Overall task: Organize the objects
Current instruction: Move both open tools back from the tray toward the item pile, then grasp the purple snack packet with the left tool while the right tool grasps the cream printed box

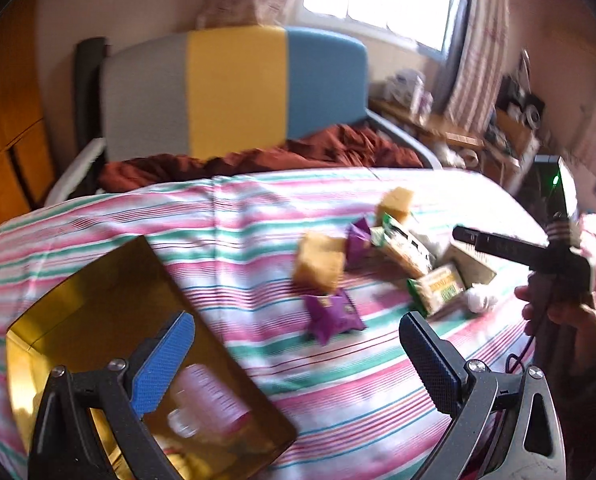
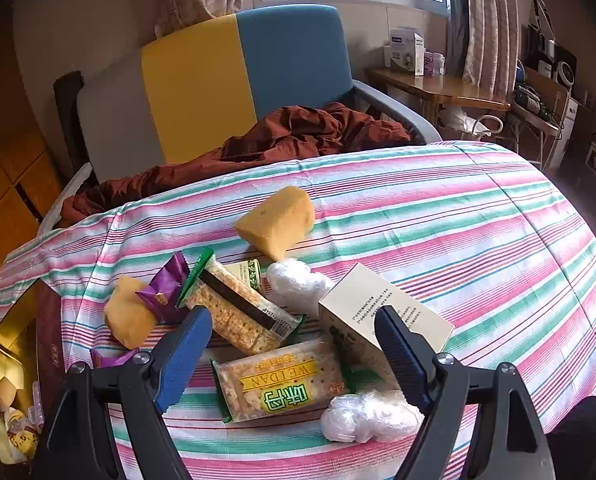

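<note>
Right gripper: the right gripper (image 2: pixel 294 350) hangs spread wide with nothing clasped — its blue-padded fingers (image 2: pixel 184 356) straddle the snack pile from above.
Between the fingers: a flat clear-wrapped cracker pack with a yellow WEIDAN label (image 2: pixel 282 384) lies on the cloth, touched by neither pad.
At 12 o'clock of it: a long green-edged cracker pack with a dark stripe (image 2: pixel 238 308), lying slantwise.
At 2 o'clock: a cream cardboard box with small print (image 2: pixel 381 304), tilted, just beside the right finger.
At 4 o'clock: a crumpled ball of clear plastic film (image 2: pixel 369 416); a second such ball (image 2: pixel 294 280) sits beyond the crackers.
At 10 o'clock: a purple foil snack packet (image 2: pixel 164 288) against a yellow sponge block (image 2: pixel 128 316).
Farther, 12 o'clock: another yellow sponge block (image 2: pixel 276 220), tilted.
Left gripper: the left gripper (image 1: pixel 298 364) is released too — empty, over the pink, green and white striped cloth (image 1: pixel 337 380).
At its 8 o'clock: a shiny gold rectangular tin (image 1: pixel 98 292), open, holding a blurred clear bottle (image 1: pixel 208 400).
Beyond: a grey, yellow and blue padded chair (image 2: pixel 202 84) with rust-red fabric (image 2: pixel 298 132).
</note>
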`<state>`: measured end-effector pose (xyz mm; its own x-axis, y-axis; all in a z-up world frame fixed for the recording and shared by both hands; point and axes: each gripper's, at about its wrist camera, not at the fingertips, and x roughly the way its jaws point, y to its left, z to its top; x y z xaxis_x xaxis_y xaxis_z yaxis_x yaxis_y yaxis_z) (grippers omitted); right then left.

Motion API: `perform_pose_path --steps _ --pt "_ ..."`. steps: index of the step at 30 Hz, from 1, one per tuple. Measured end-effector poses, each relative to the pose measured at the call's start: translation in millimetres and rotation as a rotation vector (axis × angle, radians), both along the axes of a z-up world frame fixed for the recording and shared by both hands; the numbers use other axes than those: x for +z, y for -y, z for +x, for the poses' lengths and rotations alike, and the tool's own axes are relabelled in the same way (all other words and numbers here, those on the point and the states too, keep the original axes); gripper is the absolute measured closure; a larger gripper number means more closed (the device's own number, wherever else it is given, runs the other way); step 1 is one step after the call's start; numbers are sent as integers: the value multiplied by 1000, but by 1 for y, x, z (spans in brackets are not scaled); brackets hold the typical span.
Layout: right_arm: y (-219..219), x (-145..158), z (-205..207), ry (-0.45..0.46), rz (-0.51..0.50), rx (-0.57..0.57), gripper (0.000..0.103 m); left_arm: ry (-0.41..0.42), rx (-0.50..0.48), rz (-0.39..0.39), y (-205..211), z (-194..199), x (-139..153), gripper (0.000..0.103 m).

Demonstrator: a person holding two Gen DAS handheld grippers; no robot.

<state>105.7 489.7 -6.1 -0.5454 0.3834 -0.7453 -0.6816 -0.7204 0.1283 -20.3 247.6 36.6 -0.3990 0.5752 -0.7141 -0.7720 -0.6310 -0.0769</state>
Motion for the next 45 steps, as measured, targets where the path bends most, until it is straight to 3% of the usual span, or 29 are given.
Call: perform_pose_path --steps 5,10,19,20,21,22,29,38,45 --pt "-12 0 8 -37 -56 -28 18 14 -68 -122 -61 2 -31 0" --pt "-15 0 9 -61 -97 -25 18 115 -13 -224 -93 -11 -69 0" --pt "-13 1 7 -70 -108 3 18 236 97 -256 -107 -39 -107 1" --pt "-14 1 7 -70 -107 1 18 248 106 -247 -106 -40 -109 6" --pt "-14 1 8 -68 -106 -5 18 260 105 -241 -104 -40 -111 28" --pt "-16 0 9 -66 -107 -13 18 244 109 -254 -104 -39 -112 37" --pt "-34 -4 23 -94 -159 -98 18 180 45 -214 -97 -23 -106 50" --pt "-59 -11 48 -157 -253 -227 18 71 -130 -208 -92 39 -110 50" --pt "-86 -25 75 -210 -355 -367 18 72 -149 -182 -99 36 -116 50"
